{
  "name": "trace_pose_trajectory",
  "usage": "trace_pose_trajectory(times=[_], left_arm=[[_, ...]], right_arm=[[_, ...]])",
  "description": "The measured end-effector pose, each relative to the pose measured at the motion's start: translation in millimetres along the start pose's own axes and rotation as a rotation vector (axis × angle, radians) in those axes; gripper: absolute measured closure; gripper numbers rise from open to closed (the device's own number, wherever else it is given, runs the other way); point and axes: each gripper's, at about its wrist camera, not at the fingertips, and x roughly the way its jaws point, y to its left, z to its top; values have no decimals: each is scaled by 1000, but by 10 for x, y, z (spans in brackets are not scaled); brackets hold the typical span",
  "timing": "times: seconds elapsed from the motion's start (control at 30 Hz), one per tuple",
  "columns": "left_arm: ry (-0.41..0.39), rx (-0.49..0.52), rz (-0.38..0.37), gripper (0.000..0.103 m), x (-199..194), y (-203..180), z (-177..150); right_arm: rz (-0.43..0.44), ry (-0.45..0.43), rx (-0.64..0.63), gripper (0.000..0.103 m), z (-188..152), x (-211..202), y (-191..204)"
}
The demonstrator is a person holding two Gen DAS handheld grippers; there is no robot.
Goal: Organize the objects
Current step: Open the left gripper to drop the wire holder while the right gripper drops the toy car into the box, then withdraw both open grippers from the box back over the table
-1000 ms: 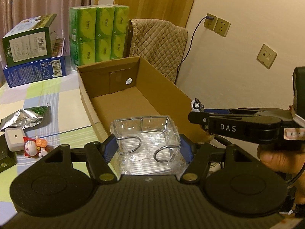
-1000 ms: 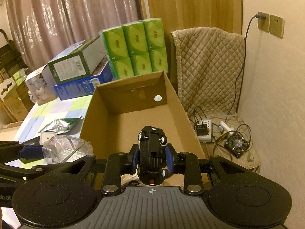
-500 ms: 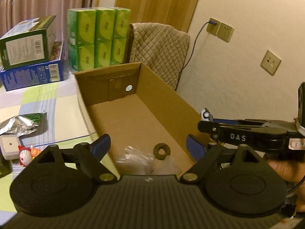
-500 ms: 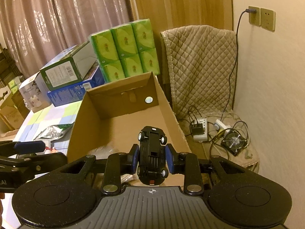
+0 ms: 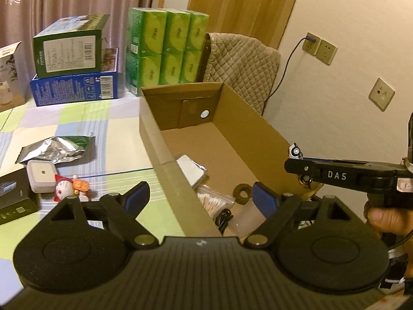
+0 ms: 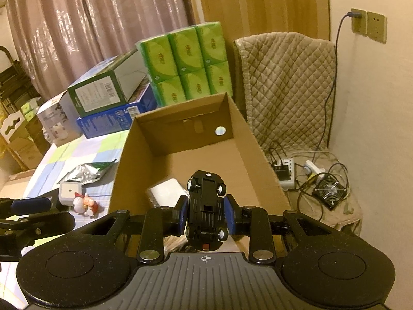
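- Far left on the checked tablecloth (image 5: 77, 134): flat black box (image 5: 13, 196), rounded white square block (image 5: 41, 175) and a small glossy red-and-white cat figurine (image 5: 69, 191), all close together.
- Behind them lay a crinkled foil pouch (image 5: 54, 149); further back, a green carton (image 5: 69, 46) sat on a blue one (image 5: 74, 87), next to shiny green tissue packs (image 5: 167, 49).
- Left gripper (image 5: 201, 199) had its blue pads spread wide, nothing between them; it straddled the near left wall of the box.
- Plain brown cardboard box (image 5: 258, 129), open top. Inside: clear plastic container (image 6: 165, 191), pack of cotton swabs (image 5: 214, 201), brown ring (image 5: 242, 193), dark cable (image 5: 224, 219).
- Right gripper (image 6: 205, 218) was closed narrow on a black toy car (image 6: 205, 206), held underside-up with the white wheels showing, above the box's near end.
- Right of the box: quilted beige cover (image 6: 286, 85), power strip (image 6: 284, 170), small square fan (image 6: 330, 191).
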Motion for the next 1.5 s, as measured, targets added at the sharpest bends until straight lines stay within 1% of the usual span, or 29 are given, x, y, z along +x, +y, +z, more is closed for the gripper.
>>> trace_pose_trajectory(times=[0.07, 0.1, 0.13, 0.17, 0.2, 0.3, 0.43, 0.63, 0.8, 1.1, 1.5], left_arm=[[-7, 4, 12, 19, -27, 16, 4], [-11, 8, 20, 19, -42, 22, 2], [-14, 9, 24, 19, -53, 33, 4], [-15, 5, 25, 19, -61, 45, 4], [-16, -1, 26, 19, -70, 65, 2], [-16, -6, 34, 19, -98, 118, -21], [-21, 4, 62, 19, -162, 169, -59], [-21, -11, 65, 19, -266, 221, -108], [-30, -21, 65, 19, -400, 262, -157], [-36, -41, 96, 16, -671, 423, -308], [-38, -84, 139, 13, -982, 742, -485]], right_arm=[[16, 1, 2, 76, 18, 23, 21], [24, -7, 8, 74, 29, 28, 19], [32, -18, 22, 70, 42, 32, 6], [31, -26, 38, 50, 56, 35, -7], [30, -35, 52, 40, 72, 27, -23], [51, -64, 55, 40, 94, -36, -23], [26, -69, 64, 40, 78, -103, -7], [27, -71, 74, 40, 11, -249, 97], [38, -51, 61, 40, -82, -329, 260], [43, 11, 21, 39, -312, -393, 617], [85, 33, -31, 38, -443, -423, 1044]])
